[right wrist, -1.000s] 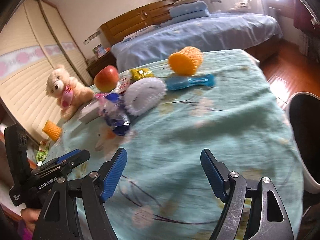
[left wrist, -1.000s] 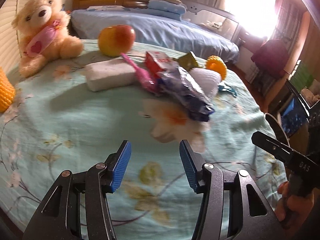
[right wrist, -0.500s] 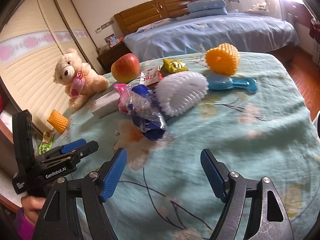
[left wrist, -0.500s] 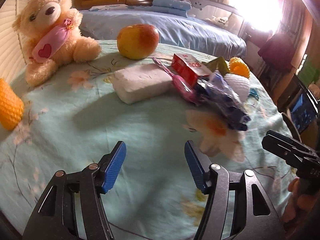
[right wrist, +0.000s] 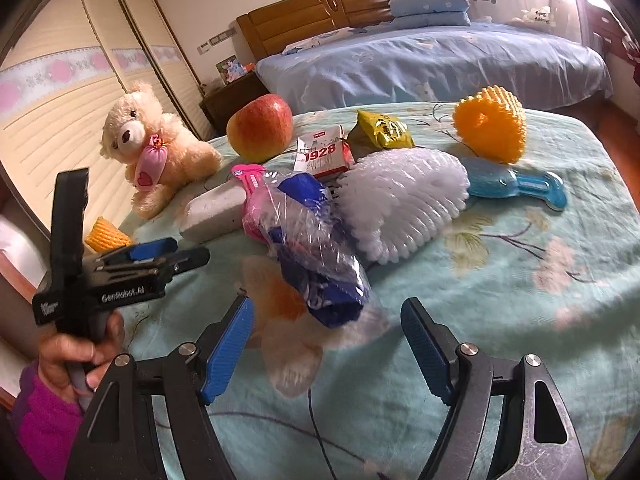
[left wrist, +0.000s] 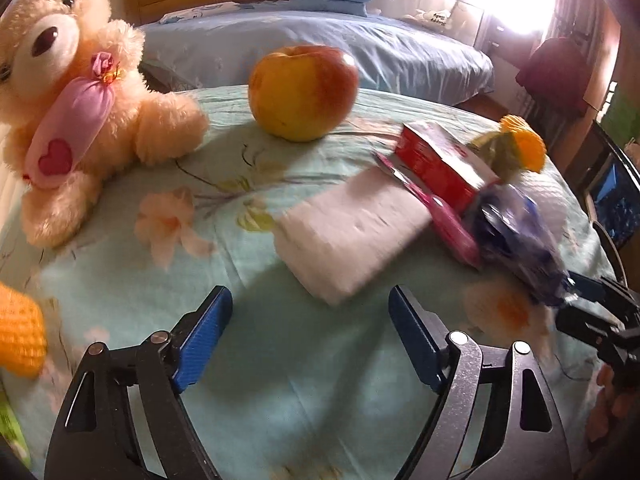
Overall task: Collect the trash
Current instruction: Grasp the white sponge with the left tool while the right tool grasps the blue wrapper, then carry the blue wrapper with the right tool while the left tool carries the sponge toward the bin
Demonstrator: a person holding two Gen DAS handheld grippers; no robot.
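Observation:
A pile of trash lies on the floral cloth: a crumpled blue and clear wrapper (right wrist: 316, 252), a white foam net (right wrist: 404, 196), a red and white carton (right wrist: 324, 154), a yellow-green packet (right wrist: 380, 130) and a pink packet (right wrist: 250, 178). My right gripper (right wrist: 328, 320) is open, with the wrapper's near end just at its tips and its pads off it. A white foam block (left wrist: 352, 232) lies just beyond my left gripper (left wrist: 308, 312). The left jaws are opening and nothing is between them. The wrapper (left wrist: 516, 248) shows blurred at the right.
A teddy bear (left wrist: 76, 120) and an apple (left wrist: 302, 92) sit at the far side. An orange foam net (right wrist: 490, 124) and a blue brush (right wrist: 516, 186) lie right of the pile. A small orange net (left wrist: 18, 336) lies left. A bed (right wrist: 440, 64) stands behind.
Both grippers have moved in toward the pile, which looks larger and nearer. The left jaws have spread wider. The right jaws kept the same width.

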